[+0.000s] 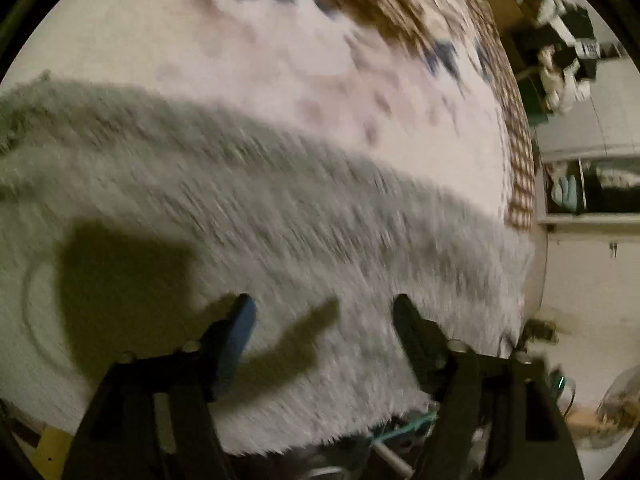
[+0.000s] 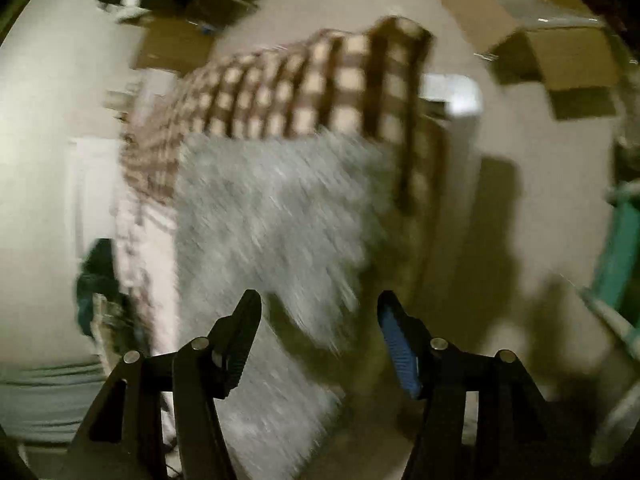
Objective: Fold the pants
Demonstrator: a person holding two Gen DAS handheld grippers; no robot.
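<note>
- The pants (image 1: pixel 280 220) are pale grey and fuzzy, smeared by motion blur; they lie spread flat on a patterned cloth (image 1: pixel 280 60) with a brown check border.
- In the right wrist view the pants (image 2: pixel 272 208) hang over the cloth's checked edge (image 2: pixel 304 88), above the floor (image 2: pixel 540 200).
- The left gripper (image 1: pixel 324 312) hovers over the pants near their edge, casting a shadow on them.
- Its jaws are spread wide, holding nothing.
- The right gripper (image 2: pixel 318 304) points at the hanging pants, jaws wide apart and empty; whether they touch the fabric cannot be told.
</note>
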